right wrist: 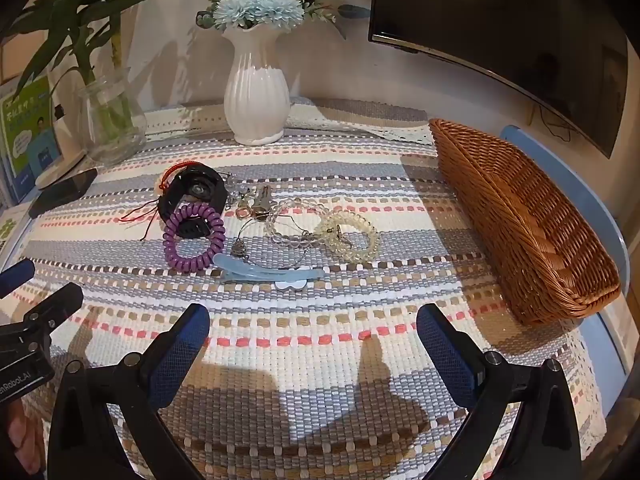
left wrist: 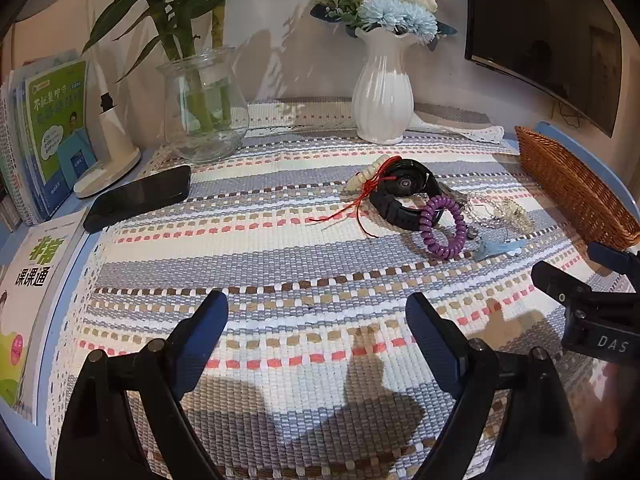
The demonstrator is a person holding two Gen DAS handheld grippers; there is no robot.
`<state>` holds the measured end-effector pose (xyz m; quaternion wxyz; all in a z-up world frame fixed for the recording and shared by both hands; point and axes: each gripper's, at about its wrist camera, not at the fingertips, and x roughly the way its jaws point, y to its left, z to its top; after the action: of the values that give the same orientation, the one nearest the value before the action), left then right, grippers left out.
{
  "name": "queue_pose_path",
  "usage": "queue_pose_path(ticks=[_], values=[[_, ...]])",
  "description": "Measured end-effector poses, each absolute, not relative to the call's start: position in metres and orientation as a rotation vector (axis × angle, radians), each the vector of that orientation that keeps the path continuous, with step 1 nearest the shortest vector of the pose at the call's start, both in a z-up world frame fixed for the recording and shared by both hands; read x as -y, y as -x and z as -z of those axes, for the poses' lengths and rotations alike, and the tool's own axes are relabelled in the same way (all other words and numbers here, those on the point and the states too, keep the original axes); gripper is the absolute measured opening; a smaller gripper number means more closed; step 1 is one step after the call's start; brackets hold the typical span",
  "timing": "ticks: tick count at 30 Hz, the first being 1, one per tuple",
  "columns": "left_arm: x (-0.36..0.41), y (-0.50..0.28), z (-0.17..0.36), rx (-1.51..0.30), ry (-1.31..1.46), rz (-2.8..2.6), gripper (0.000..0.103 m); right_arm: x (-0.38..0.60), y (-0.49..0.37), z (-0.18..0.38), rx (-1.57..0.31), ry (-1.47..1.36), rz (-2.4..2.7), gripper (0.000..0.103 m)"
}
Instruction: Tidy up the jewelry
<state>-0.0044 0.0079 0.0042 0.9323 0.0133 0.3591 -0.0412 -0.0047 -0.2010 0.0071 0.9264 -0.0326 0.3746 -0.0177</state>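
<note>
A small heap of jewelry lies on the striped woven cloth. It holds a black watch [right wrist: 198, 194], a purple coil band [right wrist: 192, 240], a light blue hair clip [right wrist: 268, 274], a clear yellowish coil band [right wrist: 352, 236], a clear bead bracelet [right wrist: 288, 220] and a white bead string with red cord [left wrist: 370, 176]. A brown wicker basket [right wrist: 520, 216] stands to their right. My left gripper [left wrist: 316, 312] hovers open over bare cloth, nearer than the heap. Likewise my right gripper [right wrist: 312, 324] is open, just short of the hair clip. Both hold nothing.
At the back stand a white vase with blue flowers [right wrist: 256, 100] and a glass vase with green stalks [left wrist: 202, 108]. A black phone [left wrist: 138, 196], a lamp base [left wrist: 108, 168] and books [left wrist: 48, 128] sit at the left. A dark screen [right wrist: 500, 32] hangs at the right.
</note>
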Motion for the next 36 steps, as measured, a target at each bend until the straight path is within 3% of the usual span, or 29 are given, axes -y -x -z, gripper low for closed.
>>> queue_pose_path(ticks=[36], values=[[-0.0018, 0.0063, -0.0045, -0.727, -0.007, 0.092, 0.09, 0.2015, 0.0036, -0.0059, -0.771, 0.067, 0.035, 0.103]])
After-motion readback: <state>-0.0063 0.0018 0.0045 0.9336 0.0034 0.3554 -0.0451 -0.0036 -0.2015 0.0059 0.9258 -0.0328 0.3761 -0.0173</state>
